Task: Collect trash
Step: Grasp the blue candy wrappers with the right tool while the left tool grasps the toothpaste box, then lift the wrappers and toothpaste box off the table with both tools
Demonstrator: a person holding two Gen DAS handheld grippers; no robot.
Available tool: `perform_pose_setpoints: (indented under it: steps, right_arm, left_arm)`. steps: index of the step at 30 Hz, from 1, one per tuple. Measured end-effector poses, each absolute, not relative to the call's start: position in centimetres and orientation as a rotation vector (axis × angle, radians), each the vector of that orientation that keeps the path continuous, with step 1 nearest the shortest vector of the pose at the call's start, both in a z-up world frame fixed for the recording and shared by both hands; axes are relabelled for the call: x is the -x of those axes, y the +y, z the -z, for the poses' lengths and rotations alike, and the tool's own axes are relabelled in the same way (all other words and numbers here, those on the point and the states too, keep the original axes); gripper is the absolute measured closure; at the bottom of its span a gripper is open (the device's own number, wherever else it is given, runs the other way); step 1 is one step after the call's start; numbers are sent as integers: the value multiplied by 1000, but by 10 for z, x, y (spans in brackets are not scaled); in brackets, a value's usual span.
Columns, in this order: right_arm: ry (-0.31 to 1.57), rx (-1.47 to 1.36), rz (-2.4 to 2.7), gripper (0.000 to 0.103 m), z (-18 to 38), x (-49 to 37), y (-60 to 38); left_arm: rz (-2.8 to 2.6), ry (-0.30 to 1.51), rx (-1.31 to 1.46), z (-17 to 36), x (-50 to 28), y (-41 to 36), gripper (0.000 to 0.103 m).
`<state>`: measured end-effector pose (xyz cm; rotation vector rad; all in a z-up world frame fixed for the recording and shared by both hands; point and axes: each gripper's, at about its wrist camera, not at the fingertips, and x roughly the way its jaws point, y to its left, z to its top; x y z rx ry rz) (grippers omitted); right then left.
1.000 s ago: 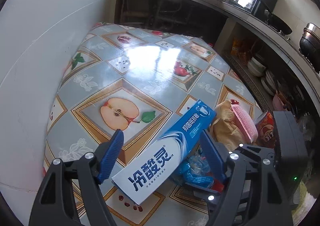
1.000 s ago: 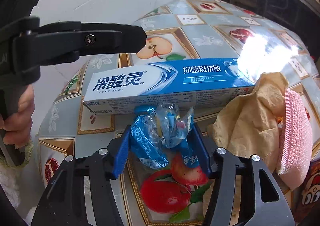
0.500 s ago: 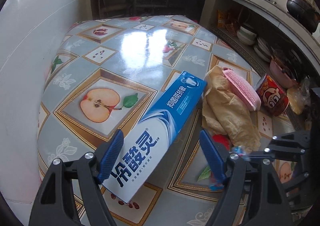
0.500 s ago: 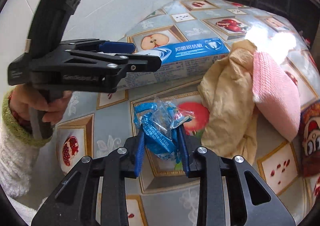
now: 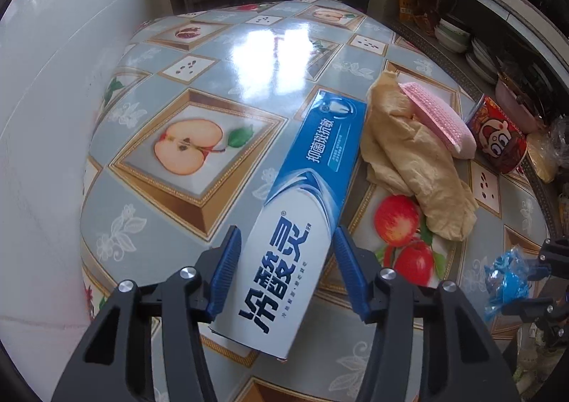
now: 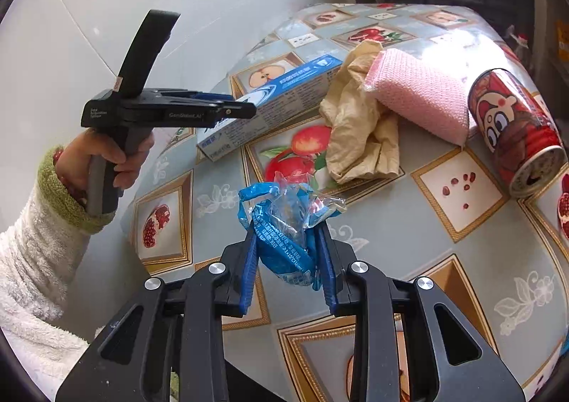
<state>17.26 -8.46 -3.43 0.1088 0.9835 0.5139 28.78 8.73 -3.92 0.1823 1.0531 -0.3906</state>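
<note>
Right gripper is clamped on the crumpled blue plastic wrapper, held just above the fruit-print tablecloth near its front edge. Grip catches only the lower fold, so the loose film could slide out.

Left gripper is closing around the white end of the long blue-and-white toothpaste box, which lies flat by the table's left edge; pads not yet pressing. Risks: grabbing that far from the middle lets the box droop or twist, and an empty carton may crush.
</note>
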Motion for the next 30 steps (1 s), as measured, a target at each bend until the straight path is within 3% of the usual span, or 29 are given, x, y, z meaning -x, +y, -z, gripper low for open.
perform_pose_setpoints:
  steps: [11,14,15,18,30]
  right_arm:
    - [973,-111,-432,74,42,-158,-114]
    - [989,-120,-405,74,47,-156,-122]
    - [991,-122,-397,74,48,-155,-125]
    - [990,-144,-371,74,49,-156,-132]
    - [976,-160,-318,74,51,-159,-131]
  left_arm:
    - [471,1190,50,43,-175,91,57]
    - [533,1193,62,39,-154,82,53]
    - [541,1176,65,35,-151,80,46]
    - [544,1113,48,24,-160,76,34]
    - [423,1086,36,44,-227,56,36]
